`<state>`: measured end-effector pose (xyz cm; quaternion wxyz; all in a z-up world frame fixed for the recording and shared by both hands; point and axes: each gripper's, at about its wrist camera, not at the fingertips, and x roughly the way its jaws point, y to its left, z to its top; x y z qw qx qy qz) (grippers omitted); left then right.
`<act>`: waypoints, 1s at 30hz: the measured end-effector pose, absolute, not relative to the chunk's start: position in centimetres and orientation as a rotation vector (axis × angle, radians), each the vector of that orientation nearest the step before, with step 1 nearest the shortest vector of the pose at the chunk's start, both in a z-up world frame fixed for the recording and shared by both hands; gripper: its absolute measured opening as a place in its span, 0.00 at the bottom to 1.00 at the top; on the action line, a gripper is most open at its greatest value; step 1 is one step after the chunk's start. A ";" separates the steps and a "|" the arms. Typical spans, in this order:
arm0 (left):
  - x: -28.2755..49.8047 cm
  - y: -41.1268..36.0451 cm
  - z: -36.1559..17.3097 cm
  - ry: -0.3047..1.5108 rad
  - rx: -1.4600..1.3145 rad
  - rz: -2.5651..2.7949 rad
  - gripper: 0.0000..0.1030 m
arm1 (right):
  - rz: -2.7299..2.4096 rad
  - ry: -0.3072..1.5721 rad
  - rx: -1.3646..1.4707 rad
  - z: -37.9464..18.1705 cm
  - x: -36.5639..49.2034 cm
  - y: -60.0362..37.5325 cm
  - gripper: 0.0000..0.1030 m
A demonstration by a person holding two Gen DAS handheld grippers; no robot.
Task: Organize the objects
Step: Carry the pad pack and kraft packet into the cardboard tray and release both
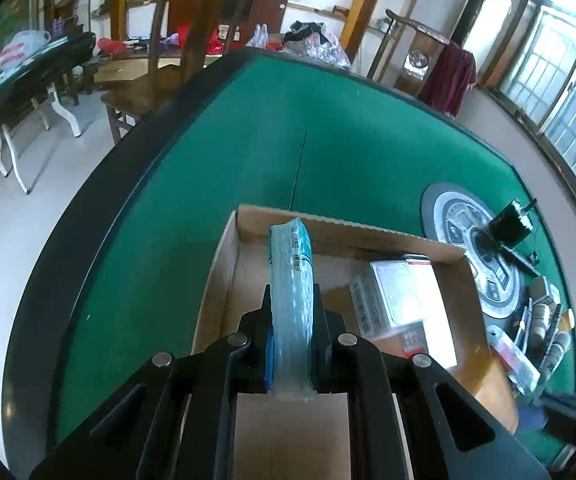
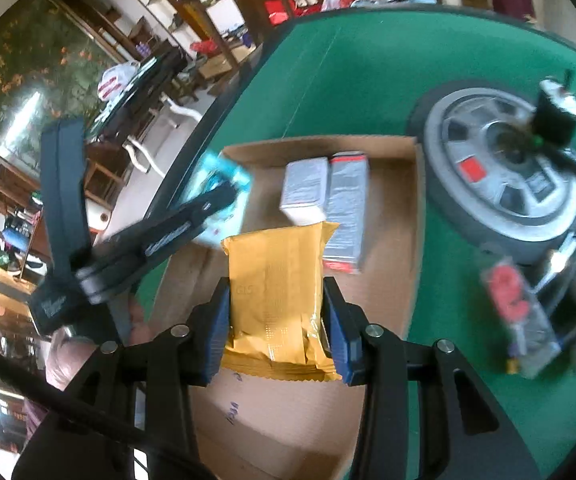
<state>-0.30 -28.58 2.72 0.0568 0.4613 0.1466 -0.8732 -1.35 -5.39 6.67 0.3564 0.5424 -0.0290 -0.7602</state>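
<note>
The left gripper (image 1: 291, 320) is clamped on a soft, crinkly teal plastic pouch (image 1: 291, 280) above the shallow brown cardboard box (image 1: 224, 280). The right gripper (image 2: 276, 320) squeezes a light yellow foil packet (image 2: 276, 280), low centre, pinched across its middle, likely slippery.

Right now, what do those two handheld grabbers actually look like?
Both are black plastic tools. The right gripper has two flat fingers lined with blue pads, silver round bolts at the joints, and a black cable beneath. The left gripper has the same silver bolts and a blue pad.
</note>
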 end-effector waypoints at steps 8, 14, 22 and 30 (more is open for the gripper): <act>-1.9 -29.0 1.8 0.411 1.439 -2.621 0.10 | -1.950 -0.037 1.443 4.3 -1.9 -8.1 0.41; -2.1 -29.9 1.6 0.508 1.458 -2.607 0.23 | -1.966 0.008 1.447 3.1 -2.4 -9.7 0.41; -2.2 -30.3 2.1 0.621 1.488 -2.603 0.35 | -2.015 0.050 1.451 1.9 -3.0 -10.6 0.40; -1.3 -31.0 3.3 0.650 1.426 -2.636 0.38 | -2.049 0.023 1.437 1.7 -4.0 -10.9 0.41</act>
